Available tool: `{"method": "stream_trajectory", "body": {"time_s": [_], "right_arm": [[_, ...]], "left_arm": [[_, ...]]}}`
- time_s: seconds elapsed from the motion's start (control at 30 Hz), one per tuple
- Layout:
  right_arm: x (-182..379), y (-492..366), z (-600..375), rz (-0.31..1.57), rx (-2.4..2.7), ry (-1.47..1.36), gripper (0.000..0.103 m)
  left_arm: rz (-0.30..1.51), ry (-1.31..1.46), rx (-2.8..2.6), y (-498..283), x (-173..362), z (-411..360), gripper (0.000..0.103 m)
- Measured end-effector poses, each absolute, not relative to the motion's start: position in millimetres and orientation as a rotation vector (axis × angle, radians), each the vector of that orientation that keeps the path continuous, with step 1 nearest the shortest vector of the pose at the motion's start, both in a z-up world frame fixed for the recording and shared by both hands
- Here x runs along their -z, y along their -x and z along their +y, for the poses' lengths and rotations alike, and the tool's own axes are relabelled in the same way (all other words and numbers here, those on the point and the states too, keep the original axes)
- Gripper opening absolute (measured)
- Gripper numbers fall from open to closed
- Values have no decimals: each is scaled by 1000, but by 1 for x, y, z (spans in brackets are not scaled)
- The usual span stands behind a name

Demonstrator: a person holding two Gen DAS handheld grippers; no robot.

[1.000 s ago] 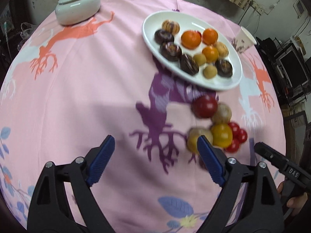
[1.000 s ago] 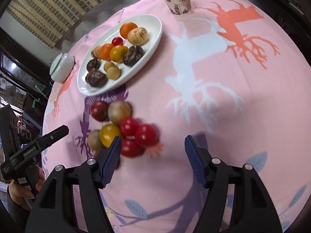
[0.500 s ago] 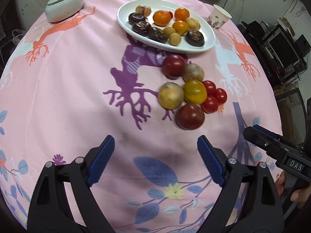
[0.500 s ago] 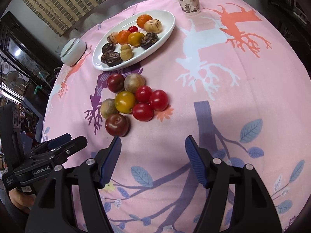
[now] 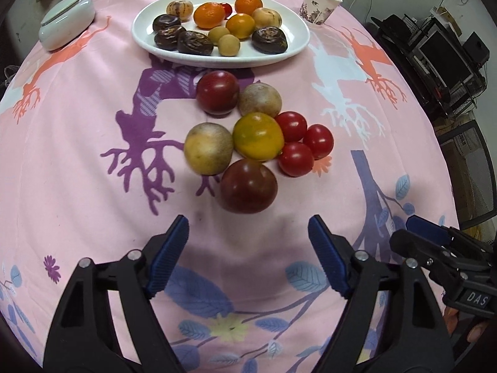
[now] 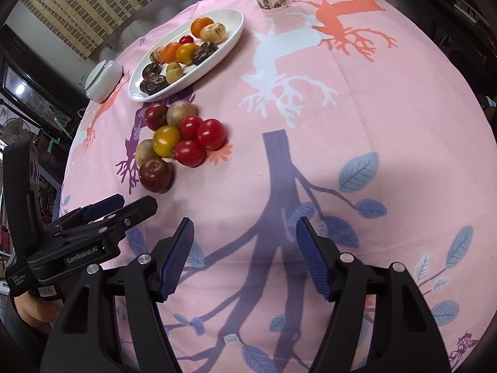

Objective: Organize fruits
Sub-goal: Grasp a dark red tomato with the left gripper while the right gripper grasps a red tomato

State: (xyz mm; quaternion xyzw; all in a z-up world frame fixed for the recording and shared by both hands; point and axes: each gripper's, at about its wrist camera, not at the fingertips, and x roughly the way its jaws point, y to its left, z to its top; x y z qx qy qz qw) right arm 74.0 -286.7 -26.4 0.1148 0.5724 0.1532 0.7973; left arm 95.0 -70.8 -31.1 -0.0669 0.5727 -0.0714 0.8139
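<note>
Above the pink tablecloth, my left gripper hangs empty; its jaws have just been closing, with nothing between them. My right gripper is likewise parted and holds nothing. Just ahead of the left fingers lies a loose cluster of fruit: a dark plum nearest, then a yellow tomato and three red cherry tomatoes. Beyond the cluster, a white plate carries further fruit. A paper cup stands past the plate.
</note>
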Motion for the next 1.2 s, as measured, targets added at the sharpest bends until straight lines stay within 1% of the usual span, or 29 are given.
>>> {"method": "stream_trajectory", "body": {"time_s": [0.07, 0.1, 0.13, 0.2, 0.23, 0.27, 0.33, 0.37, 0.5, 0.67, 0.8, 0.87, 0.9, 0.93, 0.97, 1.2], "right_arm": [[28, -75, -292, 1234, -327, -252, 69], [29, -76, -294, 1237, -328, -253, 69], [31, -77, -296, 1238, -327, -254, 69], [32, -80, -299, 1242, -329, -258, 69], [33, -82, -299, 1245, -331, -257, 69], [34, -83, -299, 1247, -332, -257, 69], [35, -87, -299, 1249, -339, -255, 69], [35, -89, -298, 1250, -341, -252, 69], [37, -98, -289, 1254, -362, -237, 69], [36, -109, -261, 1216, -420, -121, 69], [38, -119, -243, 1223, -460, -109, 69], [37, -119, -227, 1211, -503, -43, 69], [37, -119, -220, 1208, -527, -22, 67], [39, -119, -212, 1218, -558, -11, 60], [41, -120, -206, 1225, -579, -6, 57], [54, -140, -187, 1227, -555, 30, 55]], "left_arm": [[1227, 139, 144, -99, 34, -73, 77], [1230, 138, 141, -102, 35, -75, 71], [1235, 139, 140, -104, 37, -75, 68], [1251, 139, 132, -110, 42, -76, 52], [1259, 137, 126, -112, 44, -75, 50], [1269, 139, 117, -114, 47, -74, 45], [1267, 159, 121, -117, 49, -71, 44], [1258, 163, 134, -117, 48, -70, 39], [1246, 123, 149, -115, 45, -68, 38], [1228, 143, 136, -104, 38, -46, 38], [1216, 160, 116, -96, 33, -26, 38], [1215, 183, 102, -94, 33, -15, 38], [1214, 192, 96, -93, 33, -10, 38], [1214, 197, 88, -93, 34, -6, 38], [1215, 205, 81, -93, 35, -2, 38], [1231, 236, 67, -96, 43, 9, 38]]}}
